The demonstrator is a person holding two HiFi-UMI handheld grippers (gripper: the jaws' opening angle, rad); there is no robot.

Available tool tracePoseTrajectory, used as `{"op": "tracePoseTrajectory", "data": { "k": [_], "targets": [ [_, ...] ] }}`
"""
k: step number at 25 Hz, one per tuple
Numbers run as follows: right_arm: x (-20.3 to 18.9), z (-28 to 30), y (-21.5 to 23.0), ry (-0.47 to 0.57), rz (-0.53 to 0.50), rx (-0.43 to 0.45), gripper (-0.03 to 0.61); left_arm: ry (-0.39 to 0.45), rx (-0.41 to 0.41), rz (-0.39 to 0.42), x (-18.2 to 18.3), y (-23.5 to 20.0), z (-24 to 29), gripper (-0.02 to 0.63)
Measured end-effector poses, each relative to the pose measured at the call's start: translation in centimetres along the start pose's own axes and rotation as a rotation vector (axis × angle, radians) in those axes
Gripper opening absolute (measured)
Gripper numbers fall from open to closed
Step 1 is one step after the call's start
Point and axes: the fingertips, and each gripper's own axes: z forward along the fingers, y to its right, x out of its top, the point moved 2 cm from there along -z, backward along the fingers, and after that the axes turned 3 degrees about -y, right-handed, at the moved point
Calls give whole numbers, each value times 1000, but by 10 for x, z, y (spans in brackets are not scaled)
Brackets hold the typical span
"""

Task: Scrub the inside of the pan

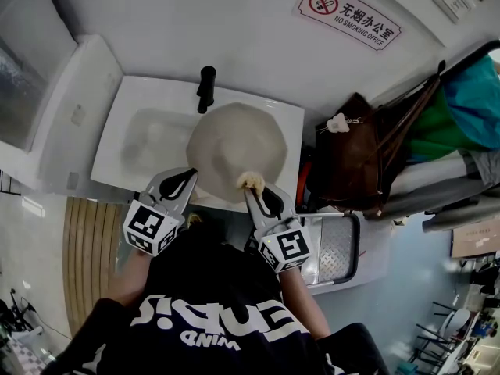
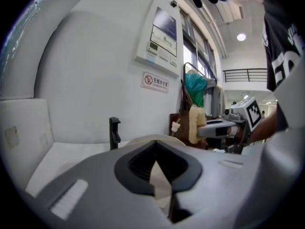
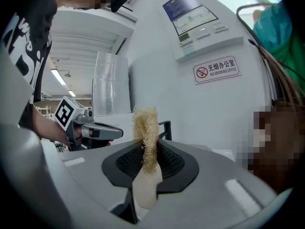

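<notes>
Left claw (image 1: 184, 184) is clenched on the rim of the pan (image 1: 234, 143), which is held just ahead of it over the sink (image 1: 137, 139). A loofah scrubber (image 3: 146, 137) is gripped in the right claw (image 1: 253, 192), right at the pan's near edge. No suds can be spotted, so the scrubbing is probably all left to do.

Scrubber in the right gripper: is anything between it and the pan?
Nothing visible. The scrubber, clamped in the right gripper, is at the near rim of the pan; the left gripper grips the rim beside it. The faucet stands beyond the far edge, out of the path.
</notes>
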Motion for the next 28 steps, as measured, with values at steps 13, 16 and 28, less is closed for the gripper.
{"op": "tracePoseTrajectory", "data": {
  "k": [13,16,28],
  "targets": [
    [-1,0,4,-1,8,-17,74,24,52,20,6,-1,-3,-5],
    [-2,0,6,5,18,-28,74,28,59,21,6,-1,-4,-5],
    [2,-4,13,33,26,-75,74,41,78,22,8,-2,-9,-5]
  ]
}}
